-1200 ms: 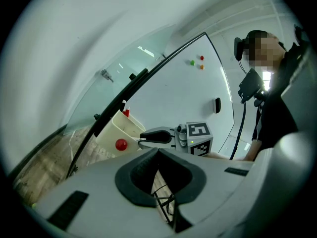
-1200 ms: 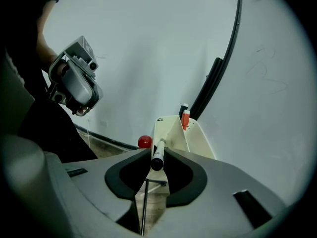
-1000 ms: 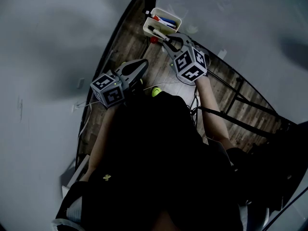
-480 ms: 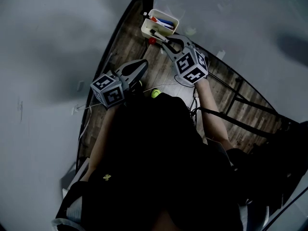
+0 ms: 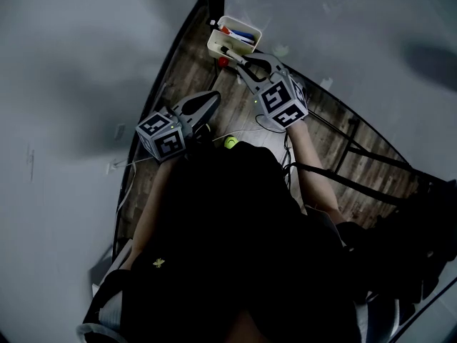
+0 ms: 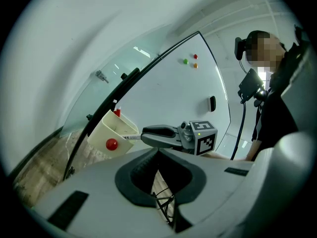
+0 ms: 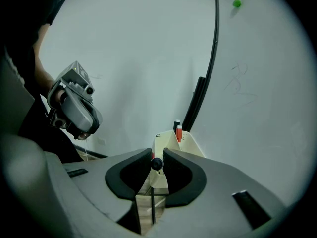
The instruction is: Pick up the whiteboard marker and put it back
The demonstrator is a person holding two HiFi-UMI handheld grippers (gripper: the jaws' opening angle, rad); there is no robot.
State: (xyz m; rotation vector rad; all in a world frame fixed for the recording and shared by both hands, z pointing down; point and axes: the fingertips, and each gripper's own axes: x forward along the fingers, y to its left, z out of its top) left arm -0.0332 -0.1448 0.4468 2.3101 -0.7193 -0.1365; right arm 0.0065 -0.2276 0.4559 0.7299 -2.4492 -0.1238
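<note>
My right gripper point(image 5: 240, 58) is shut on a whiteboard marker point(image 5: 229, 50) with a white body and a dark cap. In the right gripper view the marker point(image 7: 157, 164) shows end on between the pads. Its tip points at the white tray point(image 5: 214, 43) just ahead, which holds a red marker point(image 7: 179, 132) and others. From the left gripper view, the right gripper point(image 6: 148, 135) carries the marker point(image 6: 130, 138) level toward the tray point(image 6: 124, 125). My left gripper point(image 5: 213, 97) hangs lower and to the left, jaws shut and empty.
A red ball point(image 6: 112, 144) clings to the tray's side. The whiteboard point(image 6: 168, 88) bears small coloured magnets point(image 6: 190, 61) and a black eraser point(image 6: 212, 103). A green ball point(image 5: 230, 142) lies on the wooden floor near cables. A dark frame bar point(image 7: 212, 58) runs up the board.
My right gripper has risen a little with the marker, closer to the tray. The left gripper has kept its place.
</note>
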